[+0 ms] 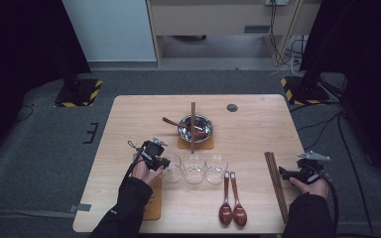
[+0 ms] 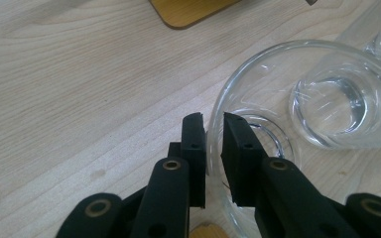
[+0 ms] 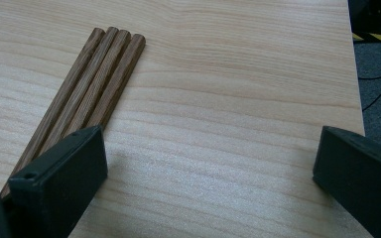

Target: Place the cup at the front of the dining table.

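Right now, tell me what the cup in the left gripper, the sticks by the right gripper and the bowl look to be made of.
Cup: clear glass, glossy; the table grain shows through it, with the left gripper pinching its rim. Sticks: brown wood, matte, with lengthwise grain lines; probably chopsticks. Bowl: apparently polished metal, silvery with bright reflections.

Both forearms in dark, near-black long sleeves, bare hands past cuffs. Small light logo on left sleeve near bottom edge in high view.

Left gripper point(image 2: 213, 124): chunky black body, thin black cable looping off left side, small grey bit on top. Flat matte-black rectangular jaw pads, tiny screw holes in them, brass-coloured rivets on black link arms.

Right gripper point(image 1: 284, 173): black too, grey three-cornered plate on top, thick black cable curving down right side. Blocky black pads, one small hole in left pad.
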### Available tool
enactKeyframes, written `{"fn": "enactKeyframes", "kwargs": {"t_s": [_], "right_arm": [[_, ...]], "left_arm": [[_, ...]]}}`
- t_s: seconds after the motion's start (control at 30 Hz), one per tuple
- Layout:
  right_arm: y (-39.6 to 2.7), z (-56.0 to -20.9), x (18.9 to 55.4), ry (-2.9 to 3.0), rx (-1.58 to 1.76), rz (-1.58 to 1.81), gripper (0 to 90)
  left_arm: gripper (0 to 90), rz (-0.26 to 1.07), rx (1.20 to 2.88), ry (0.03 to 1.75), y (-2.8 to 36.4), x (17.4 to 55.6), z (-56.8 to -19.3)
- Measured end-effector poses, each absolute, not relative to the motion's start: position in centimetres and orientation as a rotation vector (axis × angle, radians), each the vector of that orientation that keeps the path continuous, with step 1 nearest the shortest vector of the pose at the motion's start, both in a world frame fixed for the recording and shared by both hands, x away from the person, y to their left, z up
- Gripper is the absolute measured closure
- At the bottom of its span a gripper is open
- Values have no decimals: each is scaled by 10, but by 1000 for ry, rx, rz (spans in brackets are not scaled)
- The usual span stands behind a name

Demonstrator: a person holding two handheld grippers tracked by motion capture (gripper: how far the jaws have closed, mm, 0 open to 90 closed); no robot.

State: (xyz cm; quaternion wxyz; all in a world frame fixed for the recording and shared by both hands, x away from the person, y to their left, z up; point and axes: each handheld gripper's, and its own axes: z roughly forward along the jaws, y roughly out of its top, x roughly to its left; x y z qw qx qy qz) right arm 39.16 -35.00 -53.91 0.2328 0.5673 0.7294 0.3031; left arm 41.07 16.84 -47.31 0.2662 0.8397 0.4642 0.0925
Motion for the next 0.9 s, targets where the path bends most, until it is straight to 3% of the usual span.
{"fn": "enactKeyframes", "kwargs": {"t_s": [0.9], "right_arm": [[-350,-539,392,2004,1559,833,4]], "left_arm": [[839,246,2139,1311,197,402,-458]]}}
